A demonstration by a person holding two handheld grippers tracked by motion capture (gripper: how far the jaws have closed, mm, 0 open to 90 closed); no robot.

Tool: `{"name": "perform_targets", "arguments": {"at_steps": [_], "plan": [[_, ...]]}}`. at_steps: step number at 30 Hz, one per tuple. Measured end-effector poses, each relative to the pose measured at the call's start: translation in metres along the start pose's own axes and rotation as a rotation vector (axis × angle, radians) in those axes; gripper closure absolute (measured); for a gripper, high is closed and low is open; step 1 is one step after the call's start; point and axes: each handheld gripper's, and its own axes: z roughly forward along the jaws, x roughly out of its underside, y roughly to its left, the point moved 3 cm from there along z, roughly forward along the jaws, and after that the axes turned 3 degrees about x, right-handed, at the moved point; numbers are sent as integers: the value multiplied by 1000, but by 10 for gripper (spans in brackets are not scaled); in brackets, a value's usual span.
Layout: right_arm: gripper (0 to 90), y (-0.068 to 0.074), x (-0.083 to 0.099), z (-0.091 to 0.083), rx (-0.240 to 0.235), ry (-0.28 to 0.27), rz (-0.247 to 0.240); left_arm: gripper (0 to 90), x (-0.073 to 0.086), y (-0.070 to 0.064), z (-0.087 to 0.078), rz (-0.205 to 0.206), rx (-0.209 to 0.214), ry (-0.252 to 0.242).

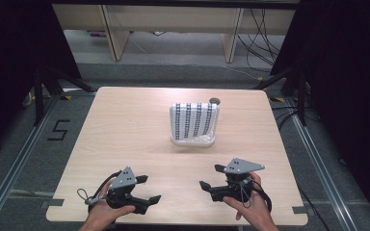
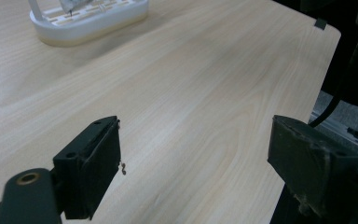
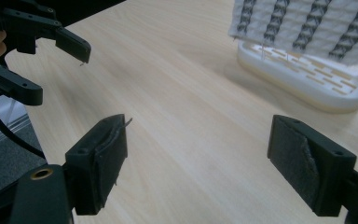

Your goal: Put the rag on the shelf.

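I see a matt pale wood-grain desk, a quilted cloth over a glossy white plastic rack, and matt black, worn-padded tongs.

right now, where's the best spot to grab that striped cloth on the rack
Probably the cloth's top edge, reached from above with the right tongs, which are open. The cloth hangs upright over the white rack, so its top fold stands free, while lower down the rack's posts and base crowd it.
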Motion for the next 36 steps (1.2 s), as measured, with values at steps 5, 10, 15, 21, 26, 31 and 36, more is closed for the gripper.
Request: {"name": "perform_targets", "arguments": {"at_steps": [5, 10, 15, 21, 26, 31, 36], "plan": [[199, 0, 14, -3, 5, 31, 11, 164, 6, -3, -1, -3, 1, 23], [203, 1, 25, -7, 15, 53, 22, 164, 13, -5, -1, -17, 0, 27], [202, 0, 34, -5, 17, 61, -5, 164, 17, -6, 0, -18, -1, 43], [207, 3, 44, -1, 34, 99, -51, 164, 26, -7, 3, -12, -32, 77], [202, 5, 50, -2, 41, 118, -48, 164, 31, -9, 7, 2, -33, 105], [196, 4, 54, -2, 47, 134, -37, 164, 31, -9, 8, 4, -26, 106], [194, 0, 55, -1, 57, 122, -41, 164, 31, -8, 9, -2, -29, 105]]}}
